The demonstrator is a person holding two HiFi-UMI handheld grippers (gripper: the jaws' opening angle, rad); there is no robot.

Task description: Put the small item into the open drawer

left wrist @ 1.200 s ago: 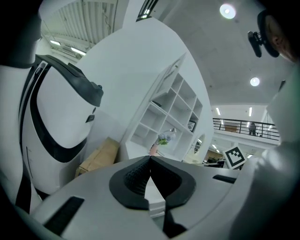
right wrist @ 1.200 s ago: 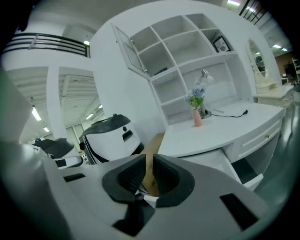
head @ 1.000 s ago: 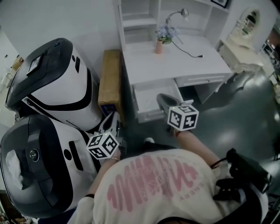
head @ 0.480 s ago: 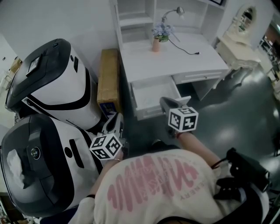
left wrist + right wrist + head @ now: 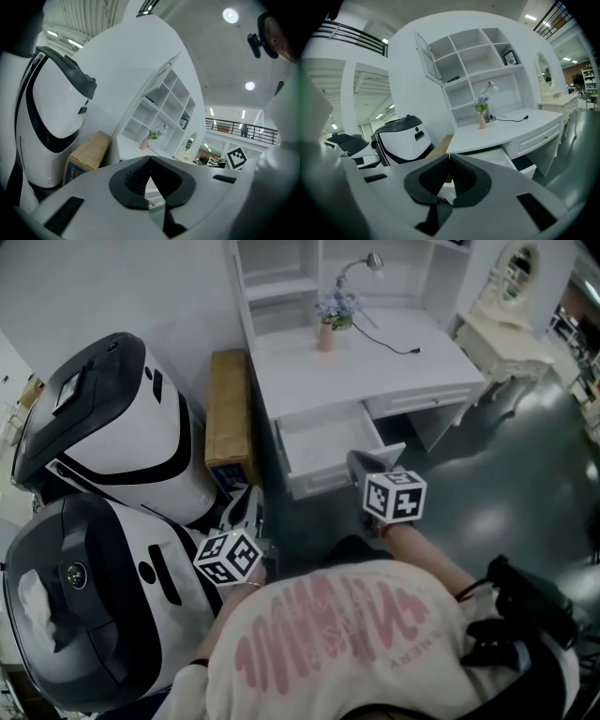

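The open drawer (image 5: 323,442) stood pulled out from the front of the white desk (image 5: 375,367), a little above the middle of the head view. The small item could not be made out in any view.

The right gripper (image 5: 358,461) hung just below the drawer's right front corner, pointing up the frame toward it. In its own view its jaws were together, the black pads meeting at the tips. A pale sliver showed through the gap beneath them, too small to tell what it was. The left gripper (image 5: 247,502) sat lower and left of centre, well apart from the drawer. Its jaws were likewise closed tip to tip, with nothing between them.

On the desk top, toward the upper middle of the frame, stood a pink vase (image 5: 325,337) of flowers, with a lamp (image 5: 361,263) behind it and a black cable (image 5: 389,341) trailing to the right. A cardboard box (image 5: 228,418) stood against the desk's left side. Two large white-and-black machines (image 5: 112,427) filled the left of the frame. The person's pale printed shirt (image 5: 328,634) filled the bottom.
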